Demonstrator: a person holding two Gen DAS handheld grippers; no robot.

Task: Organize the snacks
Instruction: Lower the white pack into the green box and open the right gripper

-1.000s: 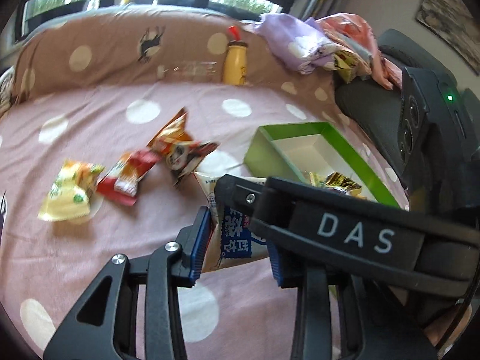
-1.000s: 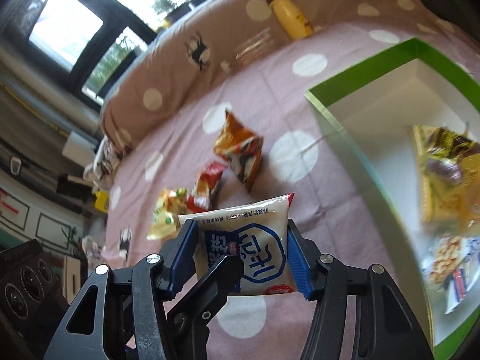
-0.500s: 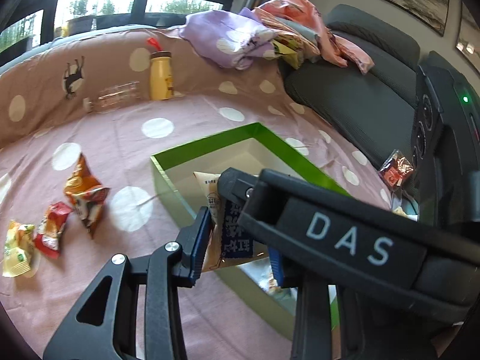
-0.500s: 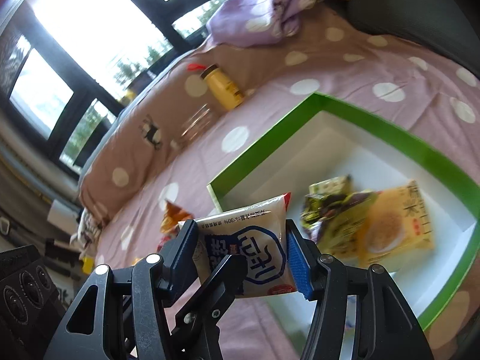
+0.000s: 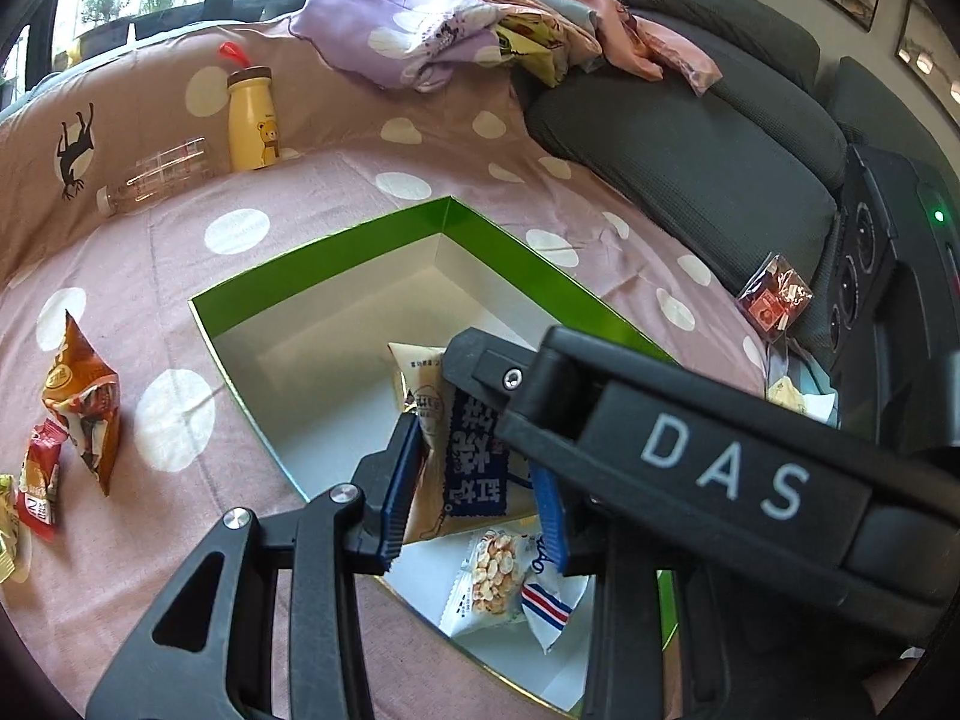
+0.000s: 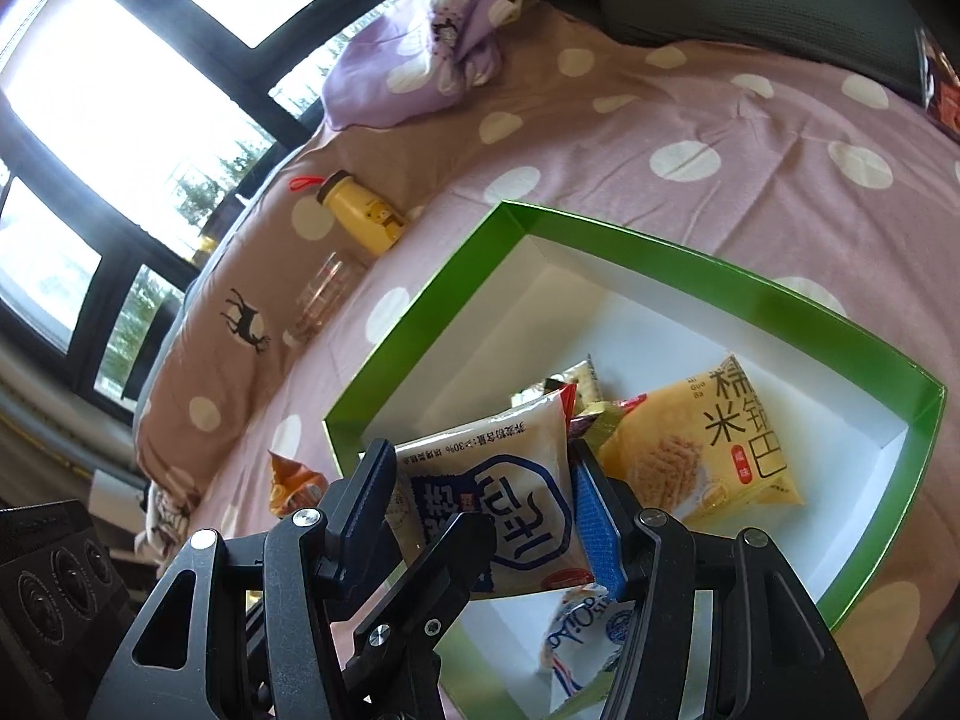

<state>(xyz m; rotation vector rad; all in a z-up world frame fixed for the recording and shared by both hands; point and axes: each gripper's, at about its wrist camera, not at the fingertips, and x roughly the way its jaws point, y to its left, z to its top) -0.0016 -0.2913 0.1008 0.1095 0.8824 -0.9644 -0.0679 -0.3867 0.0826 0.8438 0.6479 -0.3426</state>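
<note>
A big pink bed cover with white dots (image 5: 336, 180) is lying under everything, and a dark grey sofa (image 5: 690, 138) is sitting beside it. A pile of purple and pink clothes (image 5: 420, 36) is resting at the far end.

A wide, open cardboard box with green walls and a white inside (image 6: 780, 312) is sitting on the cover. Inside it, a yellow snack bag with black writing (image 6: 714, 450) is lying flat, a white peanut packet (image 5: 489, 576) is lying near the front, and a white packet with red and blue stripes (image 5: 549, 600) is touching it.

The right gripper (image 6: 480, 510) and the left gripper (image 5: 474, 480) are both squeezing one cream-white snack bag with a blue label (image 6: 498, 492), each from its own side. The bag is hanging in the air over the box, above the other snacks.

A yellow bottle with a bear on it (image 5: 252, 120) is standing at the back, with a clear plastic bottle (image 5: 156, 174) lying next to it.

Off to the side of the box, an orange pointy snack bag (image 5: 84, 396) and a small red packet (image 5: 39, 480) are waiting on the cover, touching each other. A small dark red packet (image 5: 774, 300) is leaning on the sofa.
</note>
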